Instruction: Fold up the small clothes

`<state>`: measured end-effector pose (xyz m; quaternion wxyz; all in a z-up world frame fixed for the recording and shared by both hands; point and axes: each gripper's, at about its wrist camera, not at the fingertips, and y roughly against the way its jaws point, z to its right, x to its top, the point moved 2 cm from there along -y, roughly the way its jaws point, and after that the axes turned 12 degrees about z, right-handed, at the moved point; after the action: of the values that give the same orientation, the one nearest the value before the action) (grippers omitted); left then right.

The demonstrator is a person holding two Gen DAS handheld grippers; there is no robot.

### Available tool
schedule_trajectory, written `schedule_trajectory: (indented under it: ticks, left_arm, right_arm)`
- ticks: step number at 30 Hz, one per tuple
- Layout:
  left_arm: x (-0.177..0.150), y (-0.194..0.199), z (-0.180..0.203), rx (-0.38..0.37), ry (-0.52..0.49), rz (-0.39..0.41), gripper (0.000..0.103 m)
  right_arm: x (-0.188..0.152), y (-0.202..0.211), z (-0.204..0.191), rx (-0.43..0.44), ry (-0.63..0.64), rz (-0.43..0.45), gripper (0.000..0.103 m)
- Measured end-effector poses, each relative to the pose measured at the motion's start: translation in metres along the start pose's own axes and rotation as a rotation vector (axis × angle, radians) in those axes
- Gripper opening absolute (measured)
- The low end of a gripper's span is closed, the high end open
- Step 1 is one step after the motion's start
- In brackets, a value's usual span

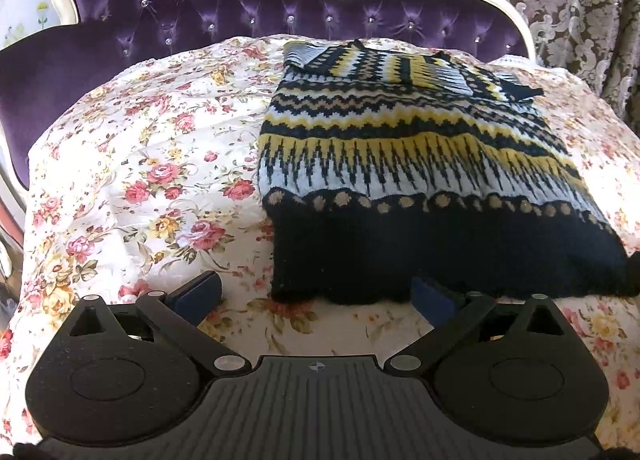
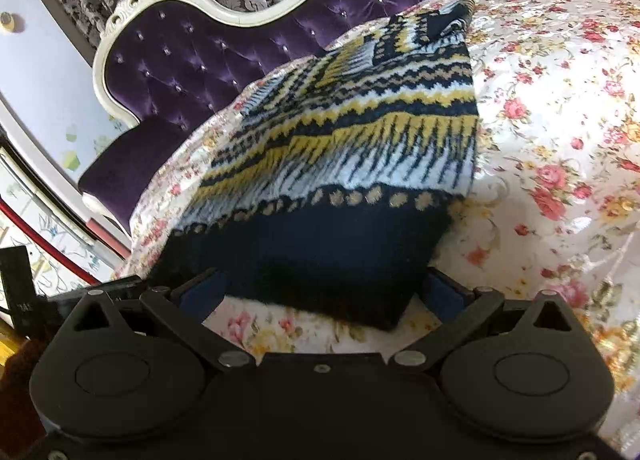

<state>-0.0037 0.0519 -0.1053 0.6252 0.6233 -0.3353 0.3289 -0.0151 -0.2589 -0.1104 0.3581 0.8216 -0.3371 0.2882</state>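
Note:
A knitted sweater [image 1: 400, 148] in navy, yellow and pale blue zigzag bands lies flat on the floral bedspread [image 1: 140, 180], its sleeves folded in across the top. Its plain navy hem faces me. My left gripper [image 1: 316, 296] is open at the hem's left corner; the left blue pad [image 1: 200, 292] rests on the bedspread and the right pad [image 1: 434, 300] sits at the hem edge. In the right wrist view the sweater [image 2: 360, 148] runs away from my right gripper [image 2: 324, 292], which is open with the hem's right corner [image 2: 388, 320] lying between its fingers.
A purple tufted headboard [image 1: 240, 8] with a white frame curves behind the bed, with damask curtains [image 1: 560, 0] beyond it. Floral bedspread [image 2: 560, 140] stretches wide on both sides of the sweater. A black object [image 2: 16, 284] stands past the bed's edge in the right wrist view.

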Motion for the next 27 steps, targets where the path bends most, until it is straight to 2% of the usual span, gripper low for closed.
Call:
schedule_trajectory:
  ticks: [6, 14, 22, 27]
  left_arm:
    - [0.001, -0.002, 0.001, -0.001, -0.004, -0.003, 0.103]
    - [0.008, -0.011, 0.007, -0.05, -0.022, -0.022, 0.102]
    - [0.019, -0.024, -0.001, -0.086, 0.03, -0.049, 0.101]
    - [0.022, -0.028, -0.008, -0.097, 0.053, -0.067, 0.099]
  right_arm:
    - [0.003, -0.006, -0.004, 0.025, -0.002, 0.03, 0.103]
    - [0.007, -0.01, 0.001, 0.028, -0.033, 0.052, 0.103]
    - [0.011, -0.005, -0.003, 0.071, -0.025, 0.092, 0.103]
    - [0.01, -0.009, -0.002, 0.079, -0.037, 0.075, 0.103]
